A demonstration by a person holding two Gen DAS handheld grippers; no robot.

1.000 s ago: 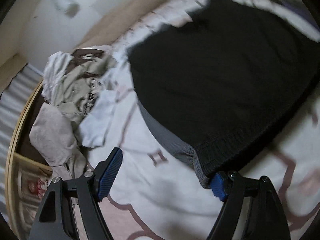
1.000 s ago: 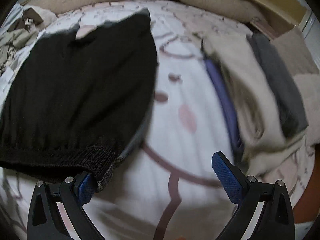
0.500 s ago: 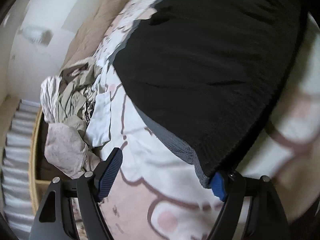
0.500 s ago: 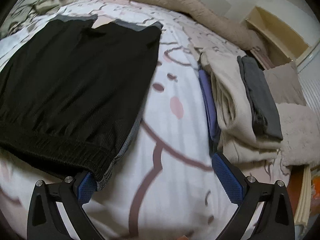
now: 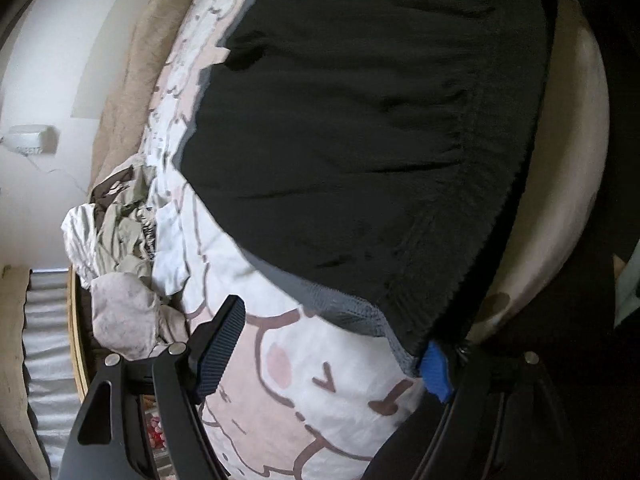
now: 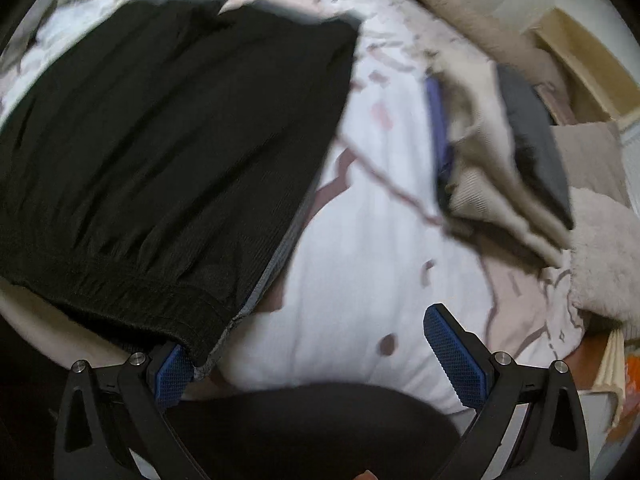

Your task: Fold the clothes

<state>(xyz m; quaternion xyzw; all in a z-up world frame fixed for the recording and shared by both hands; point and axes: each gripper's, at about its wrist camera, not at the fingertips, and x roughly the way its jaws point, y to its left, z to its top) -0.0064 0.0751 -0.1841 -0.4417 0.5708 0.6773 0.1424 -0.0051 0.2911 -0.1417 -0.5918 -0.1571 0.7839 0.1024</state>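
Observation:
Black shorts with a grey side stripe and a ribbed waistband lie spread over the patterned bedsheet. My left gripper stands open; one waistband corner drapes over its right finger, while the left finger is bare. In the right wrist view the shorts fill the left half. My right gripper is open too, the other waistband corner resting on its left finger. Nothing touches its right finger. The waistband runs along the bed's near edge.
A heap of unfolded clothes lies at the bed's left side. A stack of folded clothes, beige, grey and blue, sits at the right, with a fluffy pale item beside it. A beige blanket lines the far edge. Dark fabric of a person is below.
Both grippers drew back toward the near edge of the bed, and the shorts' waistband came along on their inner fingers. The jaws have stayed wide apart.

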